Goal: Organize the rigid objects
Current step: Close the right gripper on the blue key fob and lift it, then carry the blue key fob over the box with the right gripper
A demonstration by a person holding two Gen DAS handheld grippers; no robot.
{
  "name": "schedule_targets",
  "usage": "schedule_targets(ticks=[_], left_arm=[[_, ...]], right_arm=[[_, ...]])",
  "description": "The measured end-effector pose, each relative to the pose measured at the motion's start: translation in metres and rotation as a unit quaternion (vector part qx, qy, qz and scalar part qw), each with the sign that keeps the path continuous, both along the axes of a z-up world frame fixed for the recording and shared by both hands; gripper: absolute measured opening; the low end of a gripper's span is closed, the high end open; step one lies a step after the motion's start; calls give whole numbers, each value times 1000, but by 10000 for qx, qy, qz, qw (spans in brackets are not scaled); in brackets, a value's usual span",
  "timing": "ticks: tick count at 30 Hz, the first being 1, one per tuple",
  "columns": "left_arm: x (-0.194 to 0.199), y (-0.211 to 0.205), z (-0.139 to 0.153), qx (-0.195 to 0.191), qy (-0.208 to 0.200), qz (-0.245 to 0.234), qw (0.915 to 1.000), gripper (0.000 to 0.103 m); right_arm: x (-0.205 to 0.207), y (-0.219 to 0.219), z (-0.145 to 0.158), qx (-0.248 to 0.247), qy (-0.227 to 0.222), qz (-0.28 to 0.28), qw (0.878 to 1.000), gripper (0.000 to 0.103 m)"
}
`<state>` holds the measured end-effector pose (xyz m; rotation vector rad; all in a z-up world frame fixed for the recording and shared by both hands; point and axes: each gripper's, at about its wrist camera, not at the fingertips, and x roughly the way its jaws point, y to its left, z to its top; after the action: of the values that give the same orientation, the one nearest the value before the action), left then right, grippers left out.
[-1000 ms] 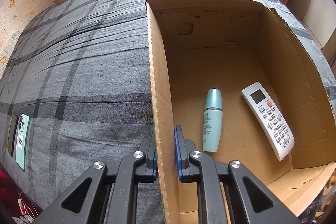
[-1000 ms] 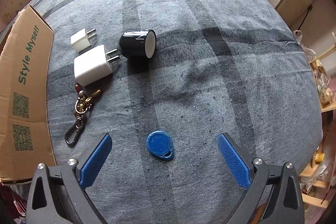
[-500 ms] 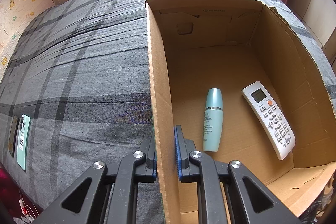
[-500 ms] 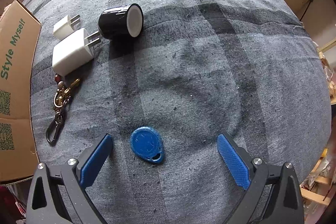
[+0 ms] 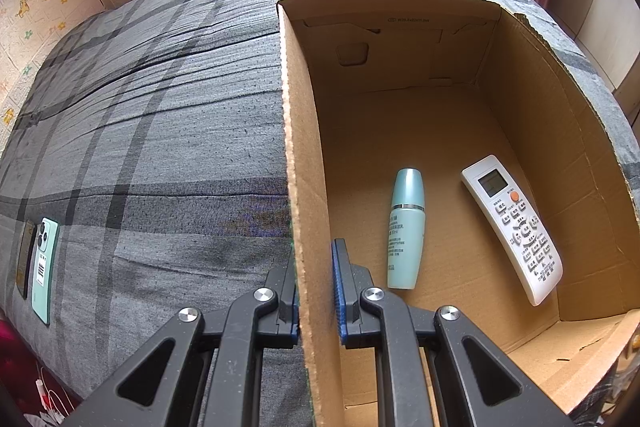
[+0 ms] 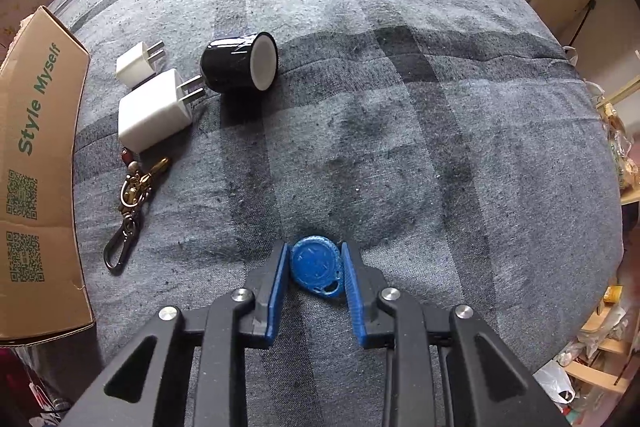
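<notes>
My left gripper (image 5: 315,287) is shut on the left wall of the open cardboard box (image 5: 304,155). Inside the box lie a teal bottle (image 5: 405,227) and a white remote control (image 5: 514,227). My right gripper (image 6: 314,269) is shut on a blue key fob (image 6: 316,267) that lies on the grey plaid bed cover. On the cover to the left of it lie a black jar with a white end (image 6: 240,63), a large white charger (image 6: 158,109), a small white charger (image 6: 138,65) and a brass keychain (image 6: 134,195).
The box's outer side (image 6: 38,163) stands at the left of the right wrist view. Two phones (image 5: 40,247) lie near the bed's left edge. The bed's right edge drops off towards shelves and bags (image 6: 608,327).
My right gripper has closed from wide open onto the blue key fob, moving forward over it. The left gripper has kept its hold on the box wall.
</notes>
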<state>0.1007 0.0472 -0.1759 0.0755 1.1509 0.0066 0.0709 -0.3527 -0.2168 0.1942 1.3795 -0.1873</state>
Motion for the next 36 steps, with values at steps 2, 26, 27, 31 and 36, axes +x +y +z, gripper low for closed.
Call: schedule_targets(ticks=[2, 26, 27, 31, 36], left_arm=[[0, 0, 0, -6, 0, 4, 10000, 14], [1, 1, 0, -2, 1, 7, 10000, 14], [1, 1, 0, -3, 1, 6, 10000, 14], [1, 1, 0, -9, 2, 12, 10000, 14], [1, 1, 0, -16, 3, 15, 10000, 14]], right_arm=[[-1, 0, 2, -6, -20, -1, 10000, 28], [5, 24, 61, -148, -233, 266, 9993, 28], [6, 26, 64, -156, -268, 291, 9991, 28], [9, 33, 77, -182, -373, 392, 9984, 28], [12, 43, 96, -172, -510, 538, 9971, 28]])
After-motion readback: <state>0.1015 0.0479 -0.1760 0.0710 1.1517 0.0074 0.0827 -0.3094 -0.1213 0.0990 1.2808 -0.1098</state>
